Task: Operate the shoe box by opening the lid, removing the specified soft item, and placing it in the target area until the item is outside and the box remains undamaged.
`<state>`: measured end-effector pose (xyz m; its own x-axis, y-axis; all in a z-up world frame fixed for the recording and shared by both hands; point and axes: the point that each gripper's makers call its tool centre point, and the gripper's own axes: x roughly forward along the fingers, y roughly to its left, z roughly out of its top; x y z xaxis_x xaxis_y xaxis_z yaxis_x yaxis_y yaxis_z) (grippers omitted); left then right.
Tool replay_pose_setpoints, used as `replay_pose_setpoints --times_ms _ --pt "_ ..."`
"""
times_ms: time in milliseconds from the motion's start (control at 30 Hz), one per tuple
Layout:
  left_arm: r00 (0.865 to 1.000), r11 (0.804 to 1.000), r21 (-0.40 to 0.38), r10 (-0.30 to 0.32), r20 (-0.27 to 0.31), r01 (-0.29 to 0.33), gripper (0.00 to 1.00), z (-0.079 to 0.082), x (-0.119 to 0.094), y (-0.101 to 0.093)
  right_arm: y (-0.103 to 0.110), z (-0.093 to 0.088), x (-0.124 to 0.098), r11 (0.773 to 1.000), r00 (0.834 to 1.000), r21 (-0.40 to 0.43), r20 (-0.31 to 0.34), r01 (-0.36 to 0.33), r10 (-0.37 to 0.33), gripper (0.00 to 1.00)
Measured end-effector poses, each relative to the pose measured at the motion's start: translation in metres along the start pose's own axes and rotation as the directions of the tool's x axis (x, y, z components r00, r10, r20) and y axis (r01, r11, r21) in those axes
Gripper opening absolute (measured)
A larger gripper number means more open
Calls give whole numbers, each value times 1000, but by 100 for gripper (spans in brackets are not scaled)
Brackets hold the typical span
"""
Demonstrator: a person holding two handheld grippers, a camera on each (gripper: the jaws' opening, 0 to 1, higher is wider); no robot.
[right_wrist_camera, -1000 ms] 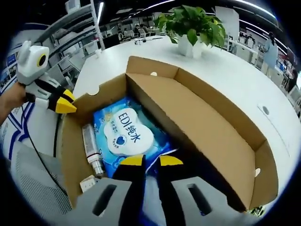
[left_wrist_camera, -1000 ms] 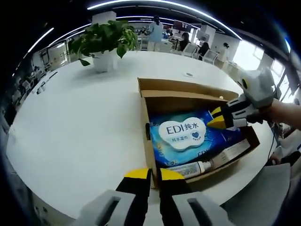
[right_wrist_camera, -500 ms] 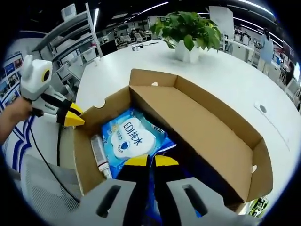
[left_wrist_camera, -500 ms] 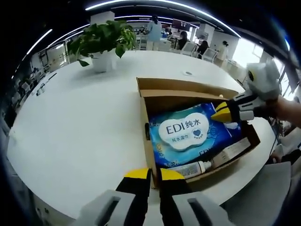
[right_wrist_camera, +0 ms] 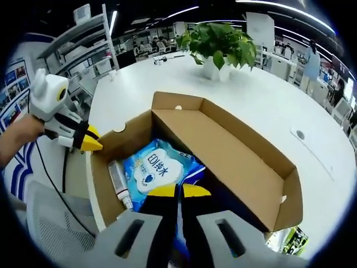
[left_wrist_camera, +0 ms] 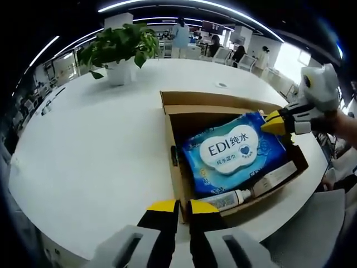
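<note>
Now the blue wipes pack (left_wrist_camera: 234, 153) has risen and tilted up out of the open shoe box (left_wrist_camera: 181, 103) since a second ago, pinched at its far corner by the right gripper (left_wrist_camera: 271, 125), so removal is underway, while the left gripper (right_wrist_camera: 96, 145), jaws together and empty, rests at the box's edge.

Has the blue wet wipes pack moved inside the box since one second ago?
Yes. In the left gripper view, the wet wipes pack has risen at its far end, pulled up by the right hand-held gripper, against the cardboard box, which stayed put.
</note>
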<state>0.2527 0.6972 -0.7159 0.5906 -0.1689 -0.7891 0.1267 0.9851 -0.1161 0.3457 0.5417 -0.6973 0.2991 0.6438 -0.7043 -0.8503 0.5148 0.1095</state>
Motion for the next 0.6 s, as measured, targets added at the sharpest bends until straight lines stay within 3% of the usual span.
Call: replay_pose_setpoints --times_ms 233,333,600 --pt "1000 1000 14 5 -14 -4 6 0 0 0 -7 -6 -15 1000 1000 -1 -6 24 -24 0" --pt "1000 999 31 11 -22 -10 6 0 0 -1 -9 -10 -23 998 999 47 -4 34 -34 0" --pt "999 998 66 6 -45 -3 7 2 -1 -2 -14 -23 -28 996 999 72 -6 52 -51 0"
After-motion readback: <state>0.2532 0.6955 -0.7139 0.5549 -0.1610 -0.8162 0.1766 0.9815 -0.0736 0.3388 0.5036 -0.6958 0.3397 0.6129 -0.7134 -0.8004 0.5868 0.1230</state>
